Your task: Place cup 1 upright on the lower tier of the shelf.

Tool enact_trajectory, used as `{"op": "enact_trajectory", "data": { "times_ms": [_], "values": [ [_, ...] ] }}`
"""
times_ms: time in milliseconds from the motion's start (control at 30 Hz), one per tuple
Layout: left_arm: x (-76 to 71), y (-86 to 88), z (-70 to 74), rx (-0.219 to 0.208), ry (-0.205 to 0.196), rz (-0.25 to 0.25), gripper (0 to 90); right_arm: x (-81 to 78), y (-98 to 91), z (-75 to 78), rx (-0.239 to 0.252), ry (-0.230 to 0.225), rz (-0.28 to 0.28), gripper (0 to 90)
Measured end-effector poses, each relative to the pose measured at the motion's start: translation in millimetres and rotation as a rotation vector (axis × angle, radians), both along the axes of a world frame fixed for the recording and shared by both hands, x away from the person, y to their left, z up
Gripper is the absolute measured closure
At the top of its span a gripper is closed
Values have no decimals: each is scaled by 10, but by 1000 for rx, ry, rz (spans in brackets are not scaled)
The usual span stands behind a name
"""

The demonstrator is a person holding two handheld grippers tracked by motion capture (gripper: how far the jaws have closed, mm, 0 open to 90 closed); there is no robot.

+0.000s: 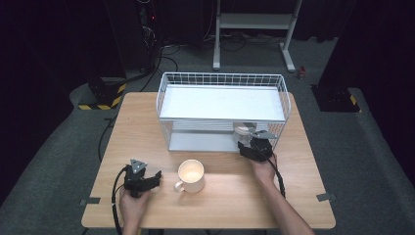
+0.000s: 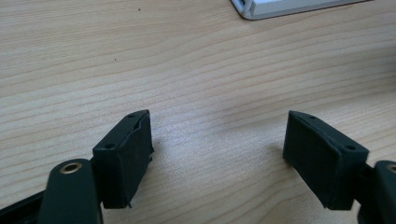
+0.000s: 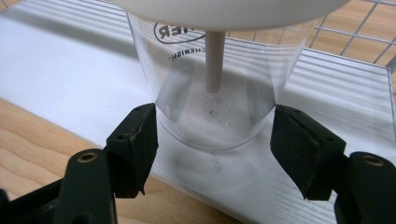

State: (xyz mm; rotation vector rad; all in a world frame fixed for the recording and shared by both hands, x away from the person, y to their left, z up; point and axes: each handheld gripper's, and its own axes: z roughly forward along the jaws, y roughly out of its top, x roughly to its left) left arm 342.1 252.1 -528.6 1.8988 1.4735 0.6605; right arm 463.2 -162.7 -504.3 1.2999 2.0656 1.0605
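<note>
black-padded right tool (image 3: 212,140) brackets clear cylindrical plastic cup (image 3: 212,84).

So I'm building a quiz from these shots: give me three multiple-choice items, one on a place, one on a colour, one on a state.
1. Where is the clear cup?
A. on the rack's lower shelf
B. on the top shelf
C. beside the mug

2. The mug is
A. blue
B. cream
C. black

3. The left gripper is
A. shut on the mug
B. open over bare table
C. gripping the rack

Answers: 1 A, the cup stands on the rack's white lower shelf, between the right gripper's jaws; 2 B, its pale body; 3 B, jaws apart, wood between.
</note>
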Motion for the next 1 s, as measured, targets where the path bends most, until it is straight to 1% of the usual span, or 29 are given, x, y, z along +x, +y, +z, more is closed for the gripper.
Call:
{"op": "enact_trajectory", "data": {
  "times_ms": [33, 67, 167, 200, 333, 367, 400, 500, 533, 567, 600, 667, 767, 900, 967, 1000],
  "values": [
    [0, 0, 0, 0, 0, 0, 240, 0, 0, 0, 0, 0, 0, 340],
    [0, -1, 0, -1, 0, 1, 240, 9, 1, -12, 0, 3, -15, 367],
    [0, -1, 0, -1, 0, 1, 240, 23, -9, -23, -7, 0, -21, 382],
    [0, -1, -1, -1, 0, 1, 240, 35, -16, -33, -4, 1, -31, 398],
    [0, -1, -1, -1, 0, 1, 240, 75, -5, -22, -19, 15, -43, 401],
    [0, -1, -1, -1, 0, 1, 240, 90, -8, -16, -31, 0, -36, 402],
    [0, -1, -1, -1, 0, 1, 240, 89, 8, -4, -24, 14, -50, 403],
    [0, 0, 0, 0, 0, 0, 240, 118, 15, 3, -27, 12, -50, 411],
    [0, -1, 0, -1, 0, 1, 240, 128, 15, 0, -31, 3, -50, 422],
    [0, 0, 0, 0, 0, 0, 240, 129, 23, -9, -23, 11, -61, 435],
    [0, 0, -1, -1, 0, 1, 240, 151, 15, -27, -37, 3, -58, 442],
    [0, 0, 0, -1, 0, 0, 240, 163, 13, -43, -40, 2, -69, 452],
    [0, -1, -1, -1, 0, 1, 240, 171, 10, -53, -36, 9, -74, 456],
    [0, -1, -1, -1, 0, 1, 240, 195, 12, -76, -47, 19, -104, 475],
    [0, -1, -1, -1, 0, 1, 240, 206, 10, -78, -56, 26, -107, 476],
    [0, -2, -1, -2, -1, 1, 240, 219, 7, -72, -53, 16, -96, 472]
  ]
}}
